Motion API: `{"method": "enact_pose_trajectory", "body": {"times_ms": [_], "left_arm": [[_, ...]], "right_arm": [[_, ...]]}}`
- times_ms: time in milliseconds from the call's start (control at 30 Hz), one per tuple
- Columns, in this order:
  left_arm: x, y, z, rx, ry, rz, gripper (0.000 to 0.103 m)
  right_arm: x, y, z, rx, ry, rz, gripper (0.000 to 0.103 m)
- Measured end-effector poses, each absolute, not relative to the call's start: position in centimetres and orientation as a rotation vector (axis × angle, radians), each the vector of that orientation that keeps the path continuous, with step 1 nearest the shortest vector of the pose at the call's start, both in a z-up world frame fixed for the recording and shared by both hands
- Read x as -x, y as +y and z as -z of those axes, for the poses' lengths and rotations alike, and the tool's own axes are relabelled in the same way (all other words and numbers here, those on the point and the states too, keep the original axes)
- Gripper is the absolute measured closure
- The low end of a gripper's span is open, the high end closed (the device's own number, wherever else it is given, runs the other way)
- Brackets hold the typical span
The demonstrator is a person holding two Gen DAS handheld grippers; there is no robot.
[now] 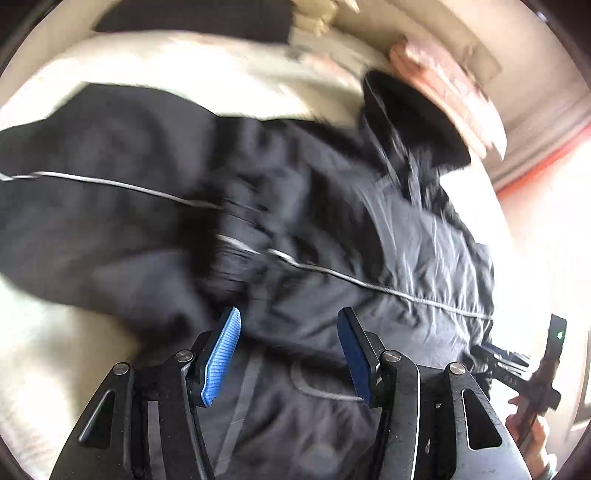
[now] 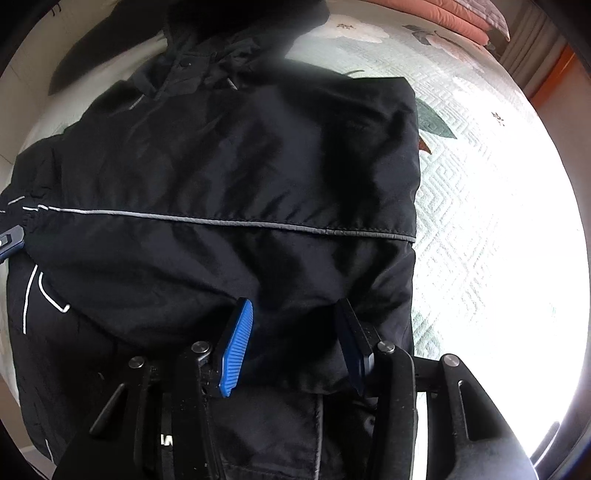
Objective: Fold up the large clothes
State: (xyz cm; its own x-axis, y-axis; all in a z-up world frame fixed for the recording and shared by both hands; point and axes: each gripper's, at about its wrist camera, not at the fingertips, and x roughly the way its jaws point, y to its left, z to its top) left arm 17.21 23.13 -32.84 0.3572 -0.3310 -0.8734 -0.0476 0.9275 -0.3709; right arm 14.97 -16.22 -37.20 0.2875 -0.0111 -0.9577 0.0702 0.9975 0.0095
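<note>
A large black jacket (image 2: pixel 229 166) with a thin grey reflective stripe (image 2: pixel 221 220) lies spread on the bed, hood towards the far side, its right part folded in to a straight edge. My right gripper (image 2: pixel 293 306) hovers open over the jacket's near hem, and cloth lies below the blue pads (image 2: pixel 236 347) without being pinched. In the blurred left wrist view my left gripper (image 1: pixel 290 317) stands open above the crumpled jacket (image 1: pixel 295 221), nothing clamped between its pads (image 1: pixel 221 354). The right gripper (image 1: pixel 517 365) and the hand (image 1: pixel 532 432) holding it show at the right edge.
The bed has a white quilted cover (image 2: pixel 480 221) with a flower print, brightly lit at the right. Pink folded bedding (image 2: pixel 443 18) lies at the far right corner, with an orange-trimmed wall beyond. A dark blue part (image 2: pixel 11 240) pokes in at the jacket's left edge.
</note>
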Motion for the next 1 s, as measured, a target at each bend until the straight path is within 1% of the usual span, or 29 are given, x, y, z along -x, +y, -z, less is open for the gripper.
{"method": "enact_pose_trajectory", "body": {"times_ms": [100, 267, 400, 533, 700, 833, 1000], "left_arm": [[-16.1, 28.5, 30.4, 0.387, 1.147, 0.112, 0.046], [-14.7, 41.0, 27.4, 0.456, 1.059, -0.114, 0.046], [-14.1, 52.0, 26.3, 0.560, 0.989, -0.288, 0.046], [-15.3, 59.1, 27.1, 0.620, 0.949, -0.385, 0.046], [-17.8, 64.6, 31.0, 0.743, 0.974, -0.434, 0.046], [-19.2, 66.9, 34.4, 0.849, 1.007, -0.412, 0.046], [-20.3, 67.6, 36.3, 0.822, 1.022, -0.436, 0.046]], "right_arm": [[-14.0, -13.6, 35.8, -0.069, 1.260, 0.063, 0.054], [-14.4, -8.5, 35.6, -0.095, 1.268, 0.034, 0.054], [-14.8, -5.8, 37.0, -0.081, 1.295, 0.016, 0.054], [-15.2, -2.9, 37.2, -0.065, 1.306, 0.011, 0.054], [-16.4, 0.8, 38.8, -0.090, 1.332, 0.025, 0.054], [-17.1, 1.9, 39.2, -0.061, 1.339, 0.036, 0.054], [-17.6, 2.7, 39.5, -0.017, 1.348, 0.044, 0.053]]}}
